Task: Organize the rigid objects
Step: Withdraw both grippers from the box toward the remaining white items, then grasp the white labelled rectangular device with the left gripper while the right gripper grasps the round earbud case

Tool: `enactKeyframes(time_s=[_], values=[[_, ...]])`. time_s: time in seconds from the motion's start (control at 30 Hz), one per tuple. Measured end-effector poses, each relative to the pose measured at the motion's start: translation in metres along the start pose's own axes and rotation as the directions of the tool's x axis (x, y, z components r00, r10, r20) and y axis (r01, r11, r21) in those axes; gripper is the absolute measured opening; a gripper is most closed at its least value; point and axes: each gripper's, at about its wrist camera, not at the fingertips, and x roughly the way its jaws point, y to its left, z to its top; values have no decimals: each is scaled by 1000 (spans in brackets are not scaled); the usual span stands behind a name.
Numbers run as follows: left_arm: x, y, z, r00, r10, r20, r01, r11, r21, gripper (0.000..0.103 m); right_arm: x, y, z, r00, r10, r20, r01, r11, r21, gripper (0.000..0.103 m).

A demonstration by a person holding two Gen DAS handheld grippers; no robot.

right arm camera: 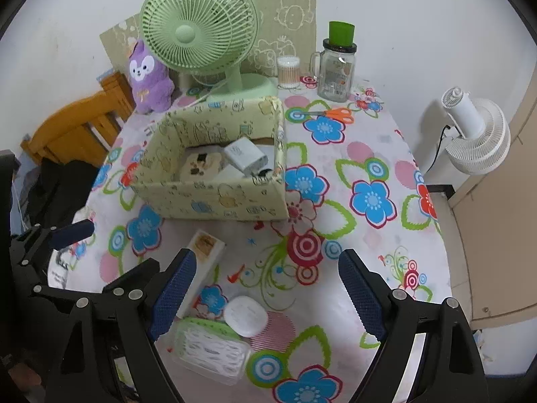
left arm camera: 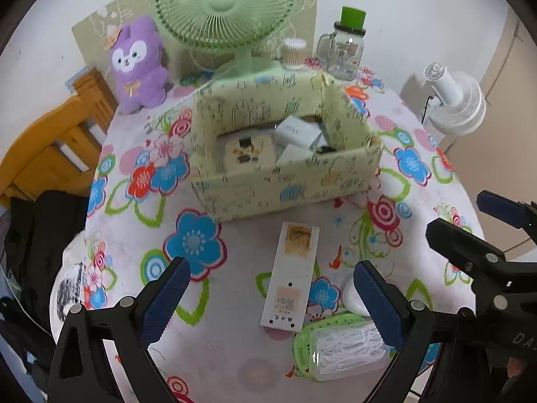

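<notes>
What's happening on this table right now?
A person holds two grippers above a floral table, tidying loose items into the patterned box. Both the left gripper and right gripper are open and empty. A long white box, a round white case and a green-lidded tub lie outside; several items already sit inside.

The tablecloth is white with blue, red and pink flowers and green leaves. The open box is pale yellow-green with small cartoon prints. The long flat box is white with tan patches. The fan is mint green, the plush toy purple with a white face, the scissors orange-handled, the jar's cap bright green. Both grippers' pads are dark blue on black.
</notes>
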Motion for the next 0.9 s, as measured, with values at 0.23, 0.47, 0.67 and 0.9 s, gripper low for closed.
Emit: enactKeyframes(time_s=[0.23,0.47,0.67,0.9], values=[[22,-3,-18,998,29,-52,-29,1000,2,99,19,-8,-23,998,7,-60,-6,1000,10,89],[43,-6,-26,996,23,-84,-22,1000,4,99,34,-9,-36,994,-12,-105,12,1000,-1,89],[61,-8,-27,994,37,-104,-33,999,40,99,49,-8,-40,991,-23,-131,23,1000,-4,89],[81,-9,-30,990,50,-131,-38,994,98,99,68,-7,-49,985,-24,-170,29,999,26,89]])
